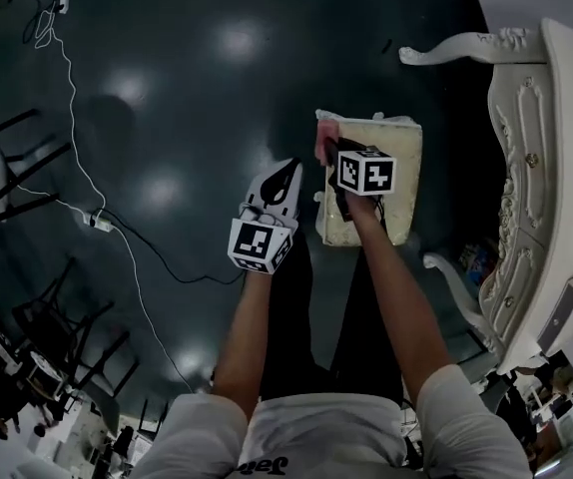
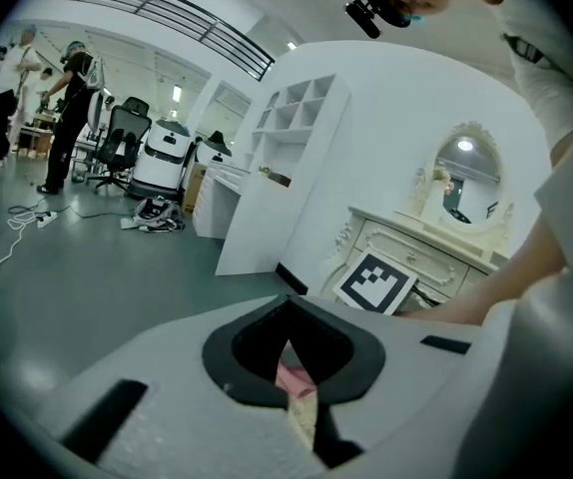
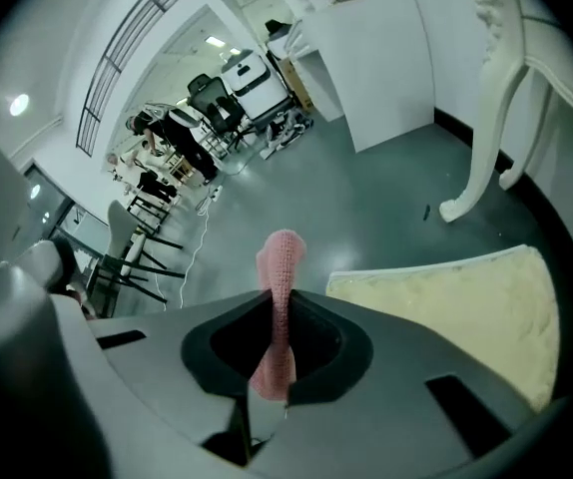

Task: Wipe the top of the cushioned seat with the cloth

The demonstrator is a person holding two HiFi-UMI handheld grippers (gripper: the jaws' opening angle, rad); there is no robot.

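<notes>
Your forearms reach down in the head view. The left gripper (image 1: pixel 288 171) hangs over bare floor just beside the cushioned seat (image 1: pixel 404 183). The right gripper (image 1: pixel 328 150) is over the seat's far corner with the pink cloth (image 1: pixel 324 128).

Left gripper view: the left gripper (image 2: pixel 288 339) is pinched to a thin slit and grips nothing. The cloth (image 2: pixel 294 377) shows beyond it.

Right gripper view: the right gripper (image 3: pixel 277 319) is clamped on the cloth (image 3: pixel 281 262), which sticks up past the tips. The seat (image 3: pixel 456 292) lies just to its right.

The cloth (image 3: pixel 279 267) is pink, the cushioned seat (image 3: pixel 446 307) cream (dresser (image 1: pixel 536 168) ivory), floor (image 1: pixel 187 88) dark.
</notes>
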